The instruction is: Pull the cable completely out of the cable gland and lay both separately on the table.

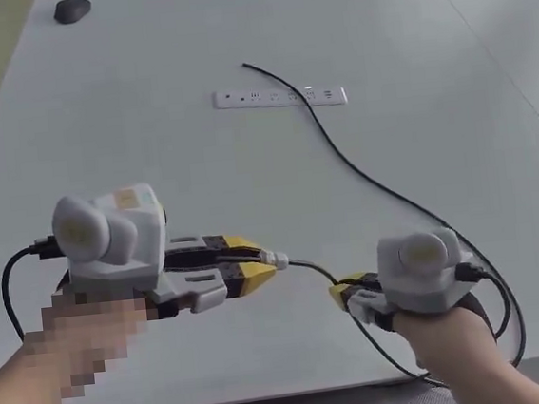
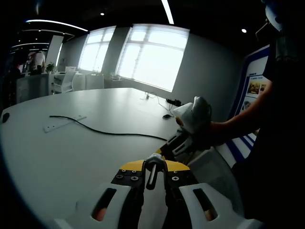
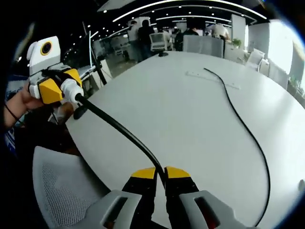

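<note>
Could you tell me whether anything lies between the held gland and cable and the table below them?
Nothing visible does. The white table beneath the pale plastic cable gland in the left gripper and the thin black cable in the right gripper is bare; the white power strip lies farther off.

The white table (image 1: pixel 148 128) lies open on the left and in the near middle, with a power strip (image 1: pixel 279 97) mid-table, a black cable (image 1: pixel 383 187) crossing it toward the near right edge, and a mouse (image 1: pixel 72 9) far left.
</note>
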